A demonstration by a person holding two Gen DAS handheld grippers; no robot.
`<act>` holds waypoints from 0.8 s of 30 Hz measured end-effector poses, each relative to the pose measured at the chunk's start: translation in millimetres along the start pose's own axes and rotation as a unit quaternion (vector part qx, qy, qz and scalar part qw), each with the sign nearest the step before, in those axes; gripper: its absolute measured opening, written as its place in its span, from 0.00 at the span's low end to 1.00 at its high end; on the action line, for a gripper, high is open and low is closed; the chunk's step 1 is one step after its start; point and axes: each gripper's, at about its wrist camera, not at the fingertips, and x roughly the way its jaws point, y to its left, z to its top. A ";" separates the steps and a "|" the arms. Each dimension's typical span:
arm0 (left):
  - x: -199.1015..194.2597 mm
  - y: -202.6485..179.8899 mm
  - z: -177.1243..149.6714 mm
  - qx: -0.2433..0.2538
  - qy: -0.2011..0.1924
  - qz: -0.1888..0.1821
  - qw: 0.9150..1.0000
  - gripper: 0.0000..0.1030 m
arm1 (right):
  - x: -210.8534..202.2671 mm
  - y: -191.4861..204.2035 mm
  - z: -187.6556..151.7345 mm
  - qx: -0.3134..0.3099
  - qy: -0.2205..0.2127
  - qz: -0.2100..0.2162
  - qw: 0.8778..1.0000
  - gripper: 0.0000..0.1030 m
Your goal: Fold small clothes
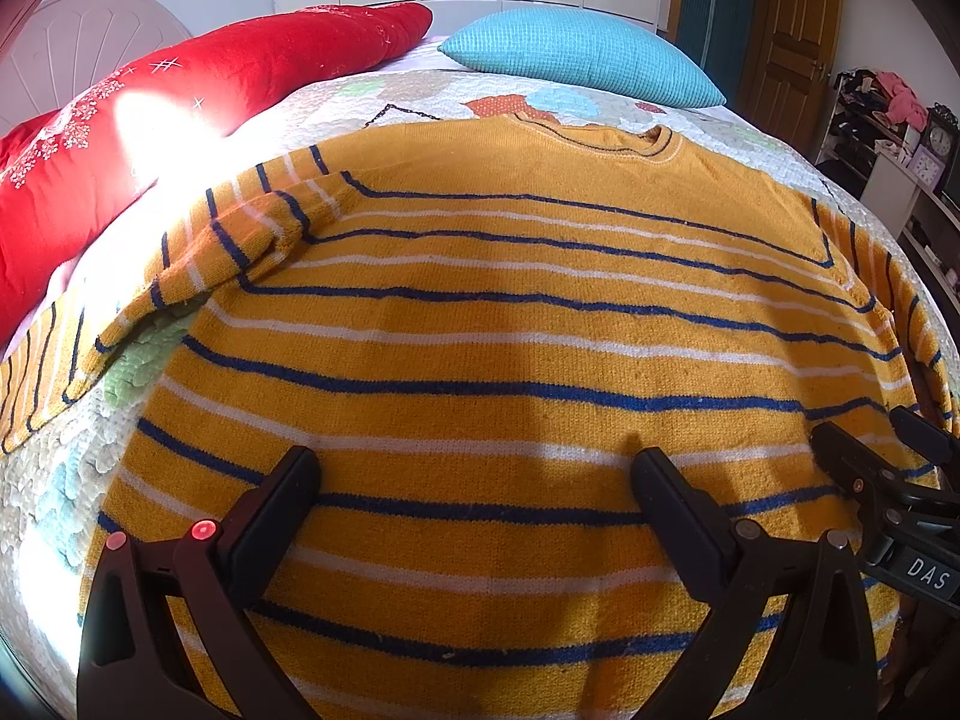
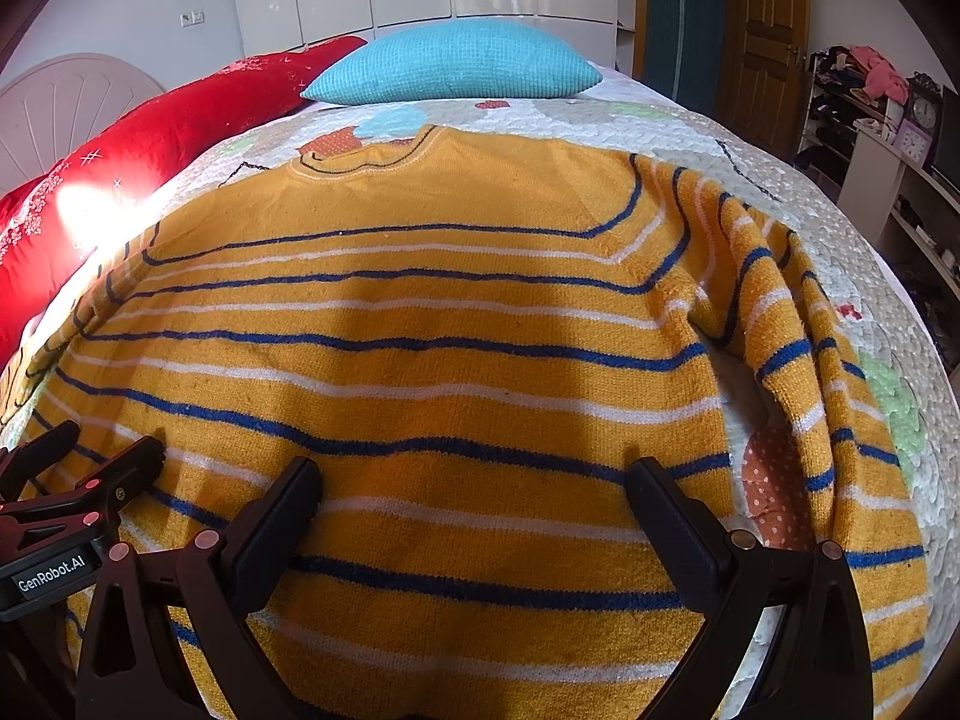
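Striped sweater [image 1: 510,324] flat on bed [image 1: 372,102], collar toward pillows, hem cut off at frame bottom. Left gripper [image 1: 477,471] and right gripper [image 2: 474,480] fingers apart over lower body. Sleeve ends hidden.

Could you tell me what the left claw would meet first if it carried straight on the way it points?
Probably the striped sweater itself: the open left claw hovers just over its body.

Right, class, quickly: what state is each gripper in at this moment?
Left gripper: jaws open, holding nothing, over the striped sweater.
Right gripper: jaws open, holding nothing, over the same sweater.
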 end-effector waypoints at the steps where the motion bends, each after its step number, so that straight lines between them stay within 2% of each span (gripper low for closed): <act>1: -0.3 0.3 -0.1 0.000 0.000 0.000 1.000 1.00 | 0.0 0.2 -0.1 0.000 0.000 -0.001 1.000 1.00; 7: 0.4 -2.1 3.2 0.009 0.009 0.013 1.000 1.00 | 0.5 -1.4 2.2 -0.003 0.006 -0.005 1.000 1.00; 10: -4.3 -3.6 5.0 0.010 0.012 0.021 1.000 1.00 | 1.5 -4.7 4.7 0.014 0.016 0.025 0.999 1.00; 13: -19.6 -0.1 0.8 0.000 0.016 0.006 1.000 1.00 | -8.2 -8.5 4.0 0.023 0.017 0.040 0.999 1.00; 16: -47.1 5.2 -5.5 -0.016 0.008 -0.010 1.000 1.00 | -33.6 -15.2 -5.2 0.053 -0.009 0.077 0.996 0.97; 19: -77.1 5.9 -9.2 -0.010 -0.017 0.009 1.000 1.00 | -60.6 -20.7 -13.0 0.069 -0.042 0.095 0.992 0.96; 22: -100.3 3.8 -10.9 -0.001 -0.037 0.023 0.999 1.00 | -83.1 -21.6 -16.6 0.053 -0.066 0.080 0.993 0.91; 24: -109.2 -0.4 -11.4 0.012 -0.039 0.030 0.999 1.00 | -94.9 -24.3 -18.1 0.048 -0.074 0.073 0.993 0.84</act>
